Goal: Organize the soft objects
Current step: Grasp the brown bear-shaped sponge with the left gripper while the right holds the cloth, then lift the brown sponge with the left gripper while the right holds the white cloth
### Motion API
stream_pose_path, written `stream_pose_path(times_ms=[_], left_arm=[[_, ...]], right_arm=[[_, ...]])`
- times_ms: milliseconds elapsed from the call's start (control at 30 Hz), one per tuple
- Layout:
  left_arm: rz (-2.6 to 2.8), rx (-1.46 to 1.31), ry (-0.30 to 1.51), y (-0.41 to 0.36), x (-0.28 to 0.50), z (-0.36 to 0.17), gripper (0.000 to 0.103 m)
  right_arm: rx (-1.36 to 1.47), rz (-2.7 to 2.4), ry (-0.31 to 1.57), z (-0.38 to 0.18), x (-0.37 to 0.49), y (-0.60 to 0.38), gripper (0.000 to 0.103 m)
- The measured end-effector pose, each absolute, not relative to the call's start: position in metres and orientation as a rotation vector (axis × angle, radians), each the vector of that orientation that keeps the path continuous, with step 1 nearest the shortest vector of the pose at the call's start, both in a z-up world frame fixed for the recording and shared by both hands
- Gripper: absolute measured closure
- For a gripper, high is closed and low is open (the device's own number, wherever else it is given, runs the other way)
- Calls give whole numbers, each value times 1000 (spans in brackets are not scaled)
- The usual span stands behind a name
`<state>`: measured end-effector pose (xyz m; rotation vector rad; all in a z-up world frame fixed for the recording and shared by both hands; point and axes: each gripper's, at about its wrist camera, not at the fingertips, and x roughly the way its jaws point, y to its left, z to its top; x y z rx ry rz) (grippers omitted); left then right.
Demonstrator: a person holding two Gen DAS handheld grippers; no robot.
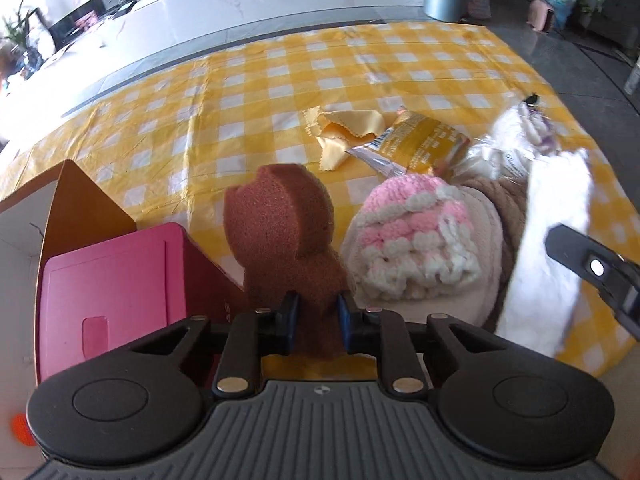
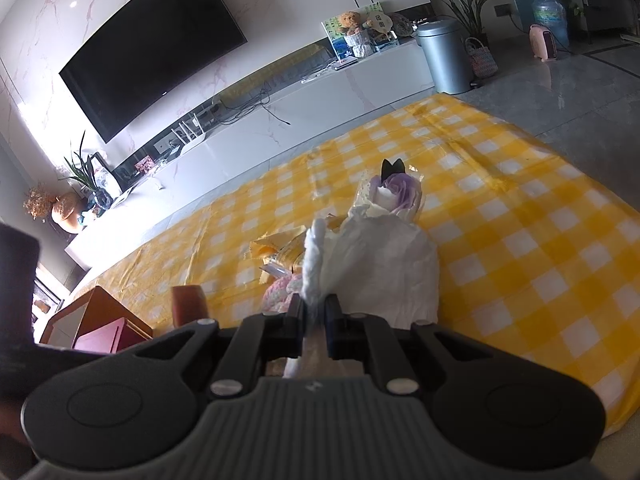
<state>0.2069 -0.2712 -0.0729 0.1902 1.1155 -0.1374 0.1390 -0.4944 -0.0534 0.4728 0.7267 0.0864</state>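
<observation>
Two claws hold soft things: left claw [image 1: 317,316] pinches a brown sponge [image 1: 280,232] beside the box [image 1: 108,276]; right claw [image 2: 314,312] grips white cloth [image 2: 384,256]. Lower the sponge gently in.

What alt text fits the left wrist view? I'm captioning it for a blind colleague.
The left gripper is shut on a brown sponge, held above a yellow checked tablecloth beside an open box with a pink lining. To the right lie a pink-and-white knitted hat and a white cloth.

Both wrist views close, low, forward; share checkered cloth [image 1: 280,64].
</observation>
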Motion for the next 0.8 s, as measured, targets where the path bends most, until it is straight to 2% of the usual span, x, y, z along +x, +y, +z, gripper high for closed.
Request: stream_pose_path(times_ms=[100,167,233,267,333,367,400,500,567,700,800], left_arm=[[-256,192,1160,-270,190,-67,89],[-308,134,1211,-264,190,-66,90],[-309,135,1181,-262,190,-57,88],[-303,167,1139,-263,189,-50,86],[-279,209,1097,-263,191,-42,67],[-268,214,1110,-263,195,-41,51],[-263,207,1137,-263,200,-43,45],[-245,157,1215,-264,216,-56,45],[-242,164,1199,-266,223,-62,45],[-207,302,1126,-280,230,-73,37],[-239,383,1154,-289,239,-86,35]], right_arm=[[465,85,729,-53,139,-493,95],[459,85,732,-53,139,-491,95],[451,86,735,-53,140,-490,95],[449,87,736,-53,140,-490,95],[449,87,736,-53,140,-490,94],[448,87,737,-53,140,-490,94],[447,86,739,-53,140,-490,94],[442,87,744,-54,140,-488,94],[437,89,745,-54,140,-487,94],[437,90,742,-53,139,-488,93],[440,88,748,-55,141,-488,93]])
